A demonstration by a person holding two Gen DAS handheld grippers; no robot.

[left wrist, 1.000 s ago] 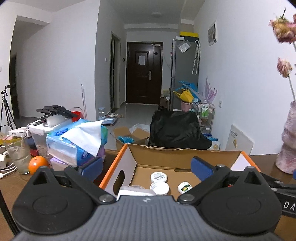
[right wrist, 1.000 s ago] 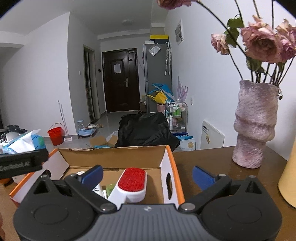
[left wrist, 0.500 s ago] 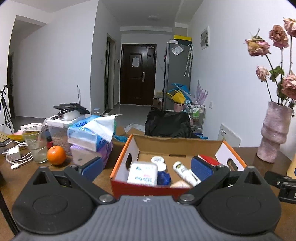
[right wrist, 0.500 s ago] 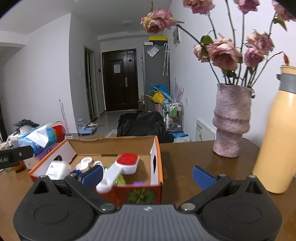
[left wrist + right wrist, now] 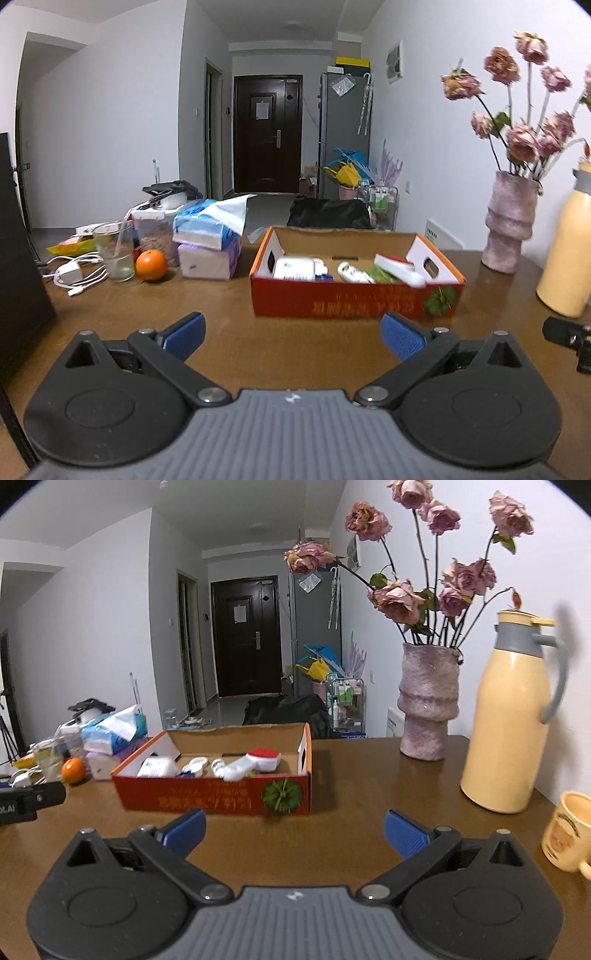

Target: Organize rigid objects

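Half a second ago the cardboard box filled the space right behind both sets of fingers; now it sits well ahead of them at 12 o'clock on the brown table, with bare wood in between, so both tools have drawn back. The left gripper and right gripper each have their blue pads spread wide and hold nothing.

Inside the box lie a white tub, a white tube and a red-topped brush, its handle propped on the front wall. The box's front wall hides the lower items, and its print is blurred.

A yellow jug and a vase stand at 2 o'clock in the right view; a mug is cut off at 3 o'clock. An orange sits at 10 o'clock in the left view.
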